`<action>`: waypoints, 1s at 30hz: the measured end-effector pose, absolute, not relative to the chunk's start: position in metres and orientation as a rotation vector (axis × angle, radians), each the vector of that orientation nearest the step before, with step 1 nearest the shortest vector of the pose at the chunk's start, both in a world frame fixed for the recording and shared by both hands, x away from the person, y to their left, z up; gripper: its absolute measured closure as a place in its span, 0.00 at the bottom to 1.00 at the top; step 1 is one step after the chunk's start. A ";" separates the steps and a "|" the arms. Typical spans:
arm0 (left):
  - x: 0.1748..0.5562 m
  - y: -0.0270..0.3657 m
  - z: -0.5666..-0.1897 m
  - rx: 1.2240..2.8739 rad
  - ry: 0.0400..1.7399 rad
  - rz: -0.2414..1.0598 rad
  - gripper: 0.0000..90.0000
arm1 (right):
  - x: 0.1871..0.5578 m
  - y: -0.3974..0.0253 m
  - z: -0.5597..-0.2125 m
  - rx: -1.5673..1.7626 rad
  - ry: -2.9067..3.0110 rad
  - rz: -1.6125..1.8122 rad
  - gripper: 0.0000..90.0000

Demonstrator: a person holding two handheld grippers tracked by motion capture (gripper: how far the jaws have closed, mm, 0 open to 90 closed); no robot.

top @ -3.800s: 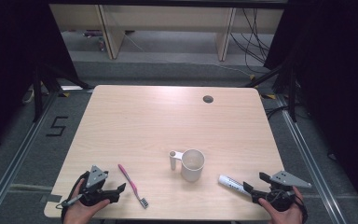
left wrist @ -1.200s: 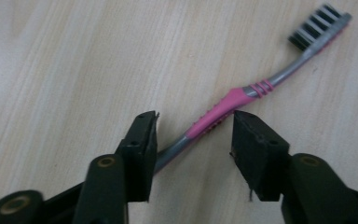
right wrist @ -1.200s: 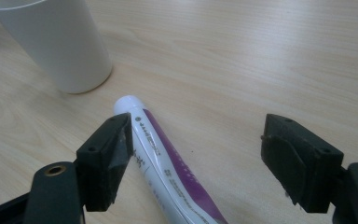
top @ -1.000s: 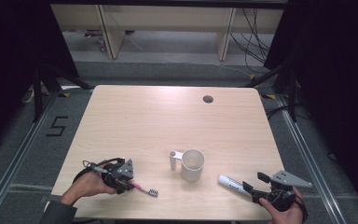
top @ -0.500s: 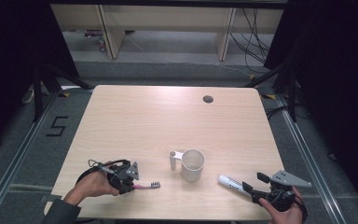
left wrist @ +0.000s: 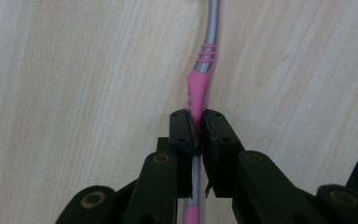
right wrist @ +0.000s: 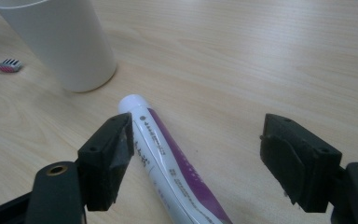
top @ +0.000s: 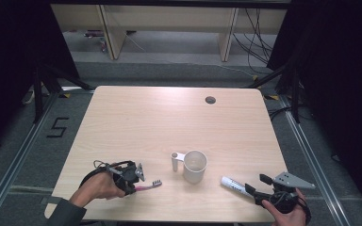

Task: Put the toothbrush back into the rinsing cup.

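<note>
A pink and grey toothbrush [top: 150,185] lies near the table's front left, bristle end toward the cup. My left gripper [top: 133,175] is shut on its handle; in the left gripper view the jaws pinch the pink grip of the toothbrush [left wrist: 200,81]. A white cup [top: 194,165] with a handle stands at the front middle. A white and purple toothpaste tube [top: 233,183] lies to its right. My right gripper [top: 257,187] is open right behind the tube; in the right gripper view the tube [right wrist: 168,159] lies between the spread jaws, close to the left one.
The wooden table [top: 179,117] has a round cable hole [top: 210,100] at the back right. Dark floor, rails and shelving frames surround the table. The cup [right wrist: 58,39] and the brush head [right wrist: 7,65] stand ahead in the right gripper view.
My left gripper moved in from the front left corner onto the toothbrush and shut on it. The brush has turned from slanting to lying sideways toward the cup. The right gripper barely moved.
</note>
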State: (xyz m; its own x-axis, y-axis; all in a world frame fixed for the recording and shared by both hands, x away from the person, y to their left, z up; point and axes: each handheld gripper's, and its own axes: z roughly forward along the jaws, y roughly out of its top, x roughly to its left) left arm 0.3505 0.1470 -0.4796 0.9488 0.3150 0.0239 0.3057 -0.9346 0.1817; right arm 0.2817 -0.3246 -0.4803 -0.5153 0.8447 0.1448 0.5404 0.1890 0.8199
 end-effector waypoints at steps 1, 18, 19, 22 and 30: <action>0.350 0.146 -0.480 2.927 0.480 0.068 0.92 | 0.282 -0.325 -0.481 1.306 2.136 1.266 0.30; 0.348 0.158 -0.459 2.754 0.591 0.095 0.92 | 0.280 -0.325 -0.479 1.334 2.103 1.253 0.30; 0.349 0.161 -0.456 2.741 0.562 0.117 0.92 | 0.282 -0.327 -0.479 1.282 2.099 1.241 0.30; 0.348 0.168 -0.450 2.660 0.580 0.138 0.92 | 0.281 -0.328 -0.478 1.297 2.104 1.237 0.30; 0.343 0.183 -0.444 2.428 0.636 0.226 0.92 | 0.282 -0.328 -0.479 1.288 2.106 1.233 0.30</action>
State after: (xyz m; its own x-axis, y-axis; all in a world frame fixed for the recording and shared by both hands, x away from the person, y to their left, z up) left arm 0.3433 0.1834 -0.4435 0.8701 0.4927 0.0094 0.3884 -0.6975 0.6022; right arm 0.2816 -0.3284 -0.4787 -0.5079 0.8534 0.1170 0.5200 0.1955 0.8315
